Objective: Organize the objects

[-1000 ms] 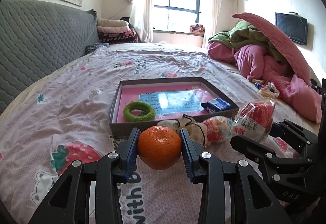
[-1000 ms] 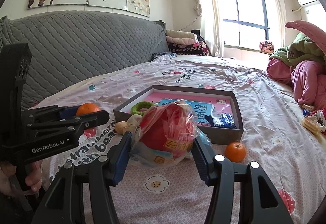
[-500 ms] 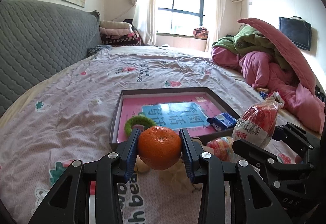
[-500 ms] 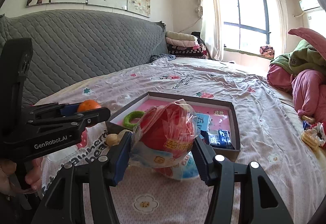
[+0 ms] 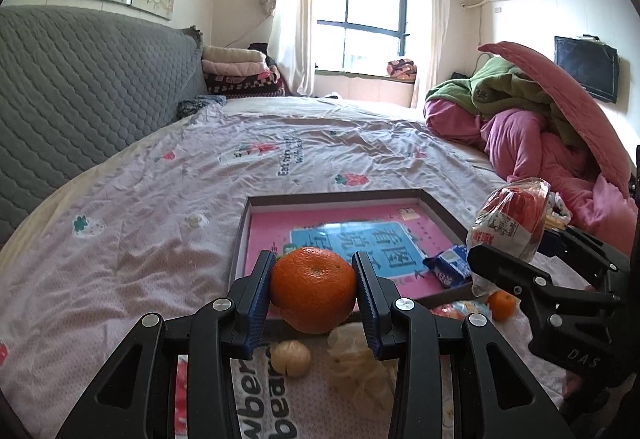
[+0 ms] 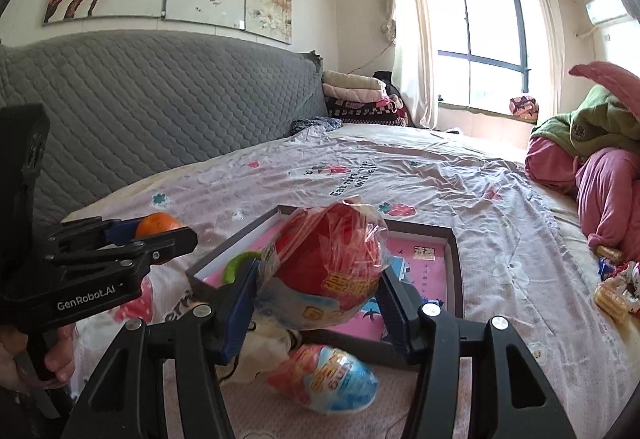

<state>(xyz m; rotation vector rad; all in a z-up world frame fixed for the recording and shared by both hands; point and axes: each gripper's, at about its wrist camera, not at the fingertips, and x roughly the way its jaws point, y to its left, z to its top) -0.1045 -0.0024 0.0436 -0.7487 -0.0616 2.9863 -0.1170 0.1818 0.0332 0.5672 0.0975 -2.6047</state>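
Mandarin and snack bag carried toward the tray

Left gripper has its jaws closed on a mandarin, held above the near rim of the tray. To place it well, I think it should go forward past this rim, come low over the pink floor, and only then open, because a round fruit rolls easily. Free room seems best at the left part of the tray, near the green ring; the blue packet lies by the right wall.

Right gripper has its jaws closed on a red snack bag, over the near edge of the tray. The bag is soft, so a low release is safer. Below it, on the bed, lie an egg-shaped packet, a small mandarin and a peeled fruit, just outside the rim. The two grippers are near each other; they should not cross.
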